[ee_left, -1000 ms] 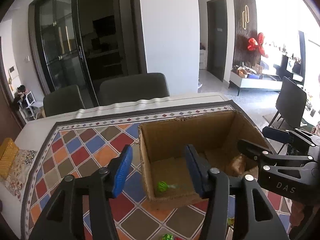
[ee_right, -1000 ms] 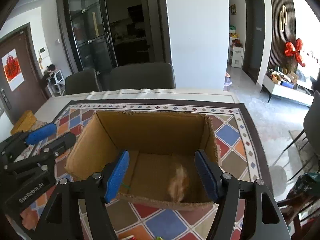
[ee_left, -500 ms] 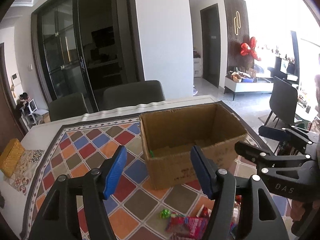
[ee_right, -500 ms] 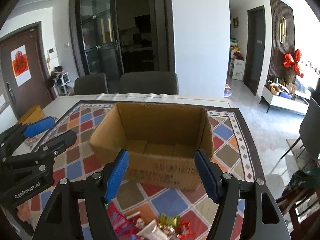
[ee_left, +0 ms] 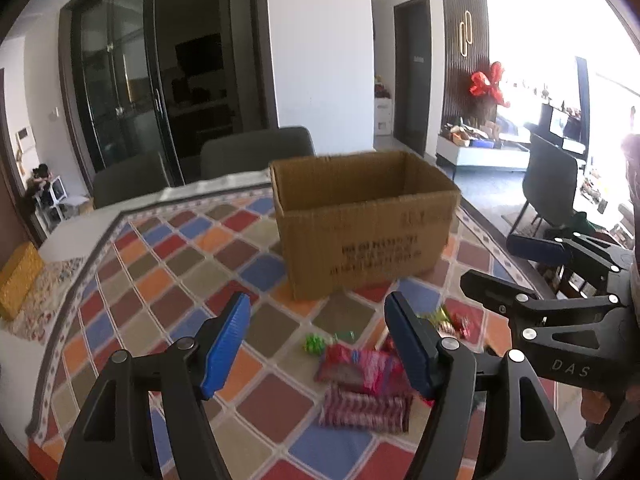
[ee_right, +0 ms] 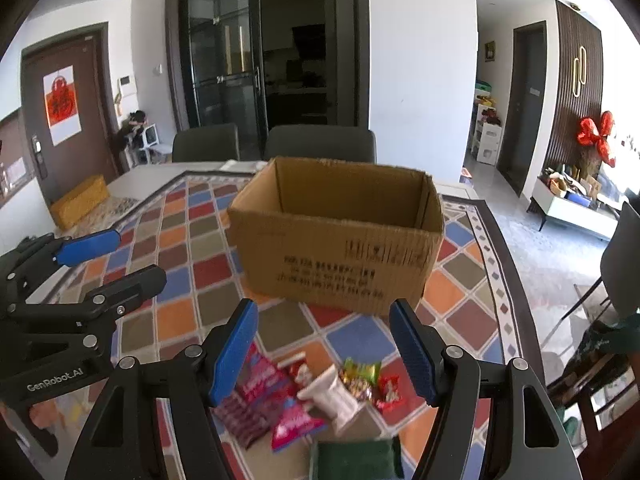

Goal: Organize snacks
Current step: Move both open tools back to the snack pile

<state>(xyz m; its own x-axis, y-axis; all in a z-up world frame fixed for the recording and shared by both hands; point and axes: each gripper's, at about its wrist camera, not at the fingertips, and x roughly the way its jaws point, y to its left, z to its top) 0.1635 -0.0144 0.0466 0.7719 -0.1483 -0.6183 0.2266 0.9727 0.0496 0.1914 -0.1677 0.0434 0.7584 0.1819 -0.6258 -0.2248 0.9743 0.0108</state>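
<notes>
With both tools empty and spread wide, I'd send my left gripper [ee_left: 316, 344] down onto the green candy [ee_left: 313, 343], my right gripper [ee_right: 324, 346] onto the white packet [ee_right: 330, 394], then lift both into the cardboard box [ee_right: 340, 248] just beyond the pile.

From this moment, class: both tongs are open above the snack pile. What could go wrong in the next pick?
1. The snacks overlap: the white packet lies on the pink packet, so a pinch may drag two.
2. The left tongs and right tongs hover over one pile and could collide.
3. The small green candy may slip out on the way to the cardboard box.
</notes>
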